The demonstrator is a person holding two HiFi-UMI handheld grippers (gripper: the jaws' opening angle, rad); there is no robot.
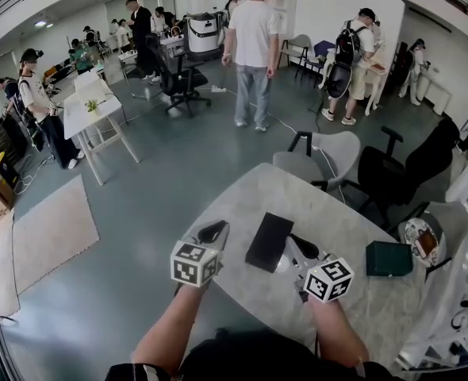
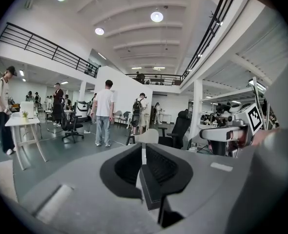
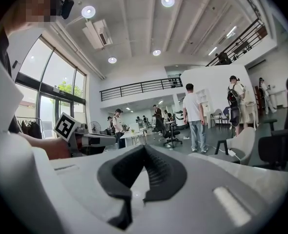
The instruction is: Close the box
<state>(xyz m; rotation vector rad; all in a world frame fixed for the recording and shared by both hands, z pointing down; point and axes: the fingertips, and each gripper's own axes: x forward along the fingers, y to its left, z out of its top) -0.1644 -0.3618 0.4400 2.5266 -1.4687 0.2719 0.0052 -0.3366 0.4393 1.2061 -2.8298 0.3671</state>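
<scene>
Left gripper (image 1: 215,231) and right gripper (image 1: 300,248) both have jaws together, empty; the black box (image 1: 268,241) (lid seemingly down) lies between them.

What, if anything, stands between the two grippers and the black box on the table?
Nothing visible does. The black box lies on the table between the left gripper and the right gripper, with only bare tabletop beside it. The green box sits off to the right, clear of both.
</scene>
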